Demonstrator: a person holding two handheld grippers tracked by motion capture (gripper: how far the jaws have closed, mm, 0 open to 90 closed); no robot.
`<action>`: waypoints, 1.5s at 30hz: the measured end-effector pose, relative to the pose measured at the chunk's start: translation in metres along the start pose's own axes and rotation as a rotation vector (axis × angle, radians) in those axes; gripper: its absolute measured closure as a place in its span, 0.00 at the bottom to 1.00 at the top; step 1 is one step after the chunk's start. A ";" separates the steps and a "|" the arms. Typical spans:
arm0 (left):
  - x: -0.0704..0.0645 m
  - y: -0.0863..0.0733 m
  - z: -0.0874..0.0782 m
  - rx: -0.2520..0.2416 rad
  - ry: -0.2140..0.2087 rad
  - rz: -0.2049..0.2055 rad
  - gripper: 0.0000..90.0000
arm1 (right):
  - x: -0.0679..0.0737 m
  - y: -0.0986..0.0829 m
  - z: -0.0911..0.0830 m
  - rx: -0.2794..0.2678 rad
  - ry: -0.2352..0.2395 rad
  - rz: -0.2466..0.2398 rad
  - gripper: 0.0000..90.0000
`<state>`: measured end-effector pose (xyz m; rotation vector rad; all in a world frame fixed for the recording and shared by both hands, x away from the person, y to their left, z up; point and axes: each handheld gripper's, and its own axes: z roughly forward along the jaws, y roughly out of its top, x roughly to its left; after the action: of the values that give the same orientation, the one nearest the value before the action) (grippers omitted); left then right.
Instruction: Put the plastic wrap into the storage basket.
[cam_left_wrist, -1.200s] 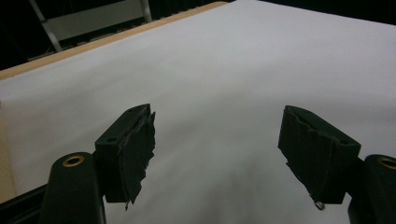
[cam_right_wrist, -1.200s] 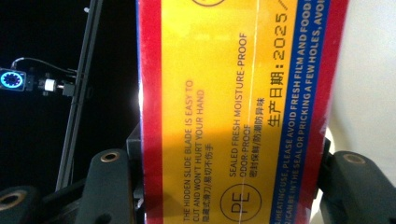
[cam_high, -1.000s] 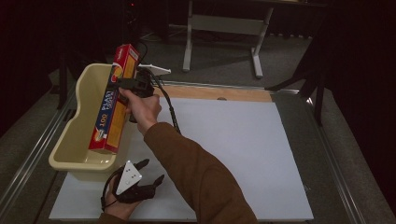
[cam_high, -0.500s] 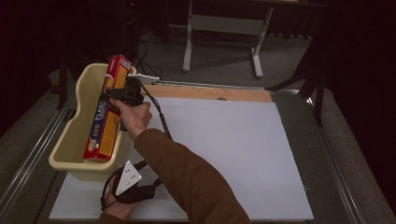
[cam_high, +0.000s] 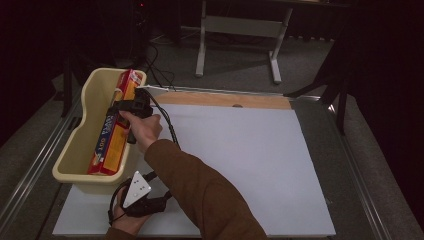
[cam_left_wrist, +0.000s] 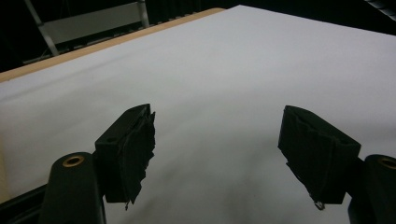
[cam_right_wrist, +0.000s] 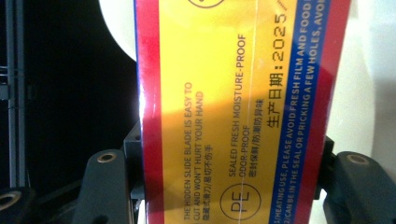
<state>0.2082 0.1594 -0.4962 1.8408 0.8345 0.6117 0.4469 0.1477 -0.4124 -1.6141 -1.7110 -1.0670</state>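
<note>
While the right gripper (cam_high: 131, 106) clamps the long red-and-yellow box (cam_high: 112, 131) between its jaws, the box lies lengthwise in the cream tub (cam_high: 75, 150) at the table's left. Left gripper (cam_left_wrist: 217, 154) rests near the sheet's near-left corner, jaws wide, holding nothing.

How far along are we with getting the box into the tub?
Done: the box lies lengthwise inside the tub, far end poking above the rim. In hand: the right gripper is clamped on it, jaws on both sides in the right gripper view. Left: release and pull clear. The left gripper is open over the white sheet.
</note>
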 end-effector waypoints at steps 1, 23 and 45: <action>0.000 0.000 0.000 0.001 0.001 0.000 0.30 | -0.001 0.000 0.000 0.003 -0.005 0.006 0.42; 0.001 -0.001 -0.001 0.002 0.005 -0.003 0.30 | 0.013 0.000 -0.014 0.034 -0.085 -0.048 0.30; 0.001 -0.001 -0.003 0.005 0.022 -0.003 0.30 | -0.002 -0.017 -0.082 0.005 -0.181 -0.686 0.33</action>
<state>0.2064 0.1627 -0.4963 1.8395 0.8538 0.6291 0.4200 0.0789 -0.3730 -1.1550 -2.4791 -1.2340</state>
